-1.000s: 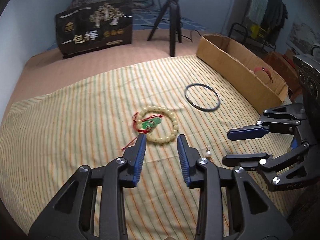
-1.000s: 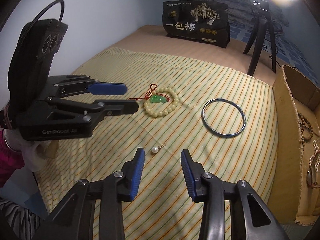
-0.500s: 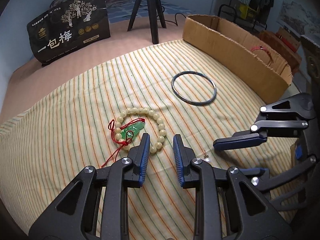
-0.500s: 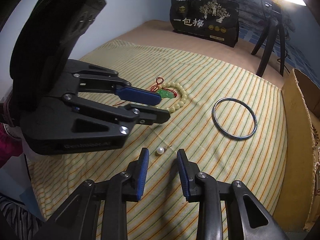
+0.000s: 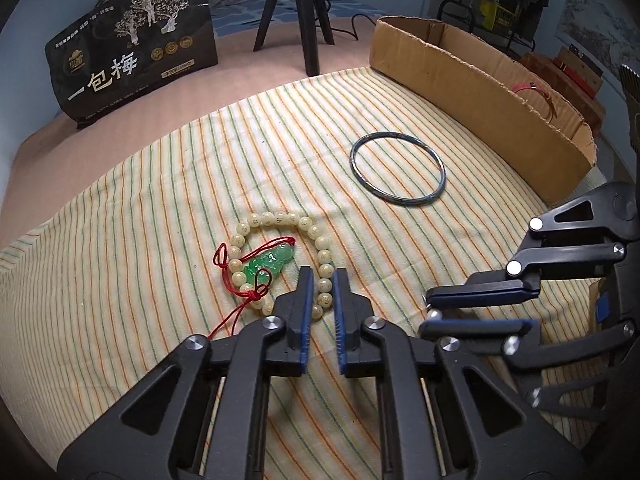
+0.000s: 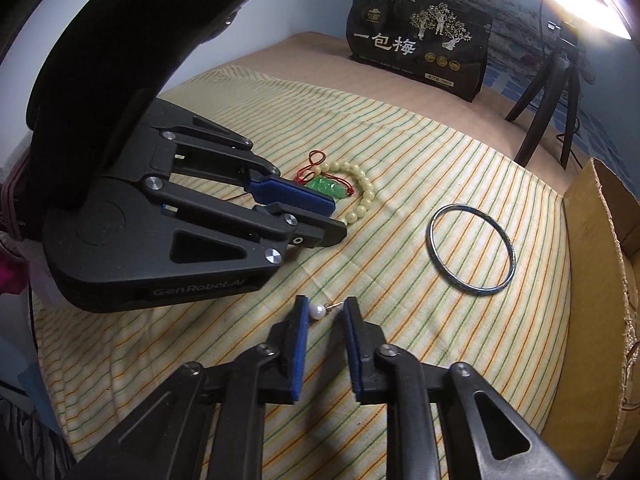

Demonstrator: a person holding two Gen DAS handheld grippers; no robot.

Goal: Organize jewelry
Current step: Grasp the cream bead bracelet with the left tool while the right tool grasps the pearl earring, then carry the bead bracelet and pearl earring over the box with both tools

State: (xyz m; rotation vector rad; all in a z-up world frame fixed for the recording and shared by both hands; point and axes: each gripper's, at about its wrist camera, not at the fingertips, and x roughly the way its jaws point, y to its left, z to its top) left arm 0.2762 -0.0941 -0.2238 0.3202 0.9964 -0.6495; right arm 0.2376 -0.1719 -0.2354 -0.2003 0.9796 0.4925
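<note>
A cream bead bracelet [image 5: 280,220] with a green pendant [image 5: 270,262] on red cord lies on the striped cloth. My left gripper [image 5: 321,280] is open with a narrow gap, its fingers either side of the bracelet's near beads. A pearl earring [image 6: 317,312] lies between the tips of my right gripper [image 6: 325,307], which is open and touches it on the left pad. The pearl also shows in the left wrist view [image 5: 434,313]. A dark metal bangle [image 5: 397,171] lies further right, also in the right wrist view [image 6: 472,254].
A cardboard box [image 5: 480,80] runs along the right edge of the cloth, with jewelry inside [image 6: 630,344]. A black snack bag [image 5: 132,60] and a tripod [image 5: 304,20] stand at the back. The striped cloth [image 5: 140,220] covers the table.
Both grippers moved forward and down and narrowed. The left one now straddles the bracelet's near beads; the right one now has the pearl between its tips.
</note>
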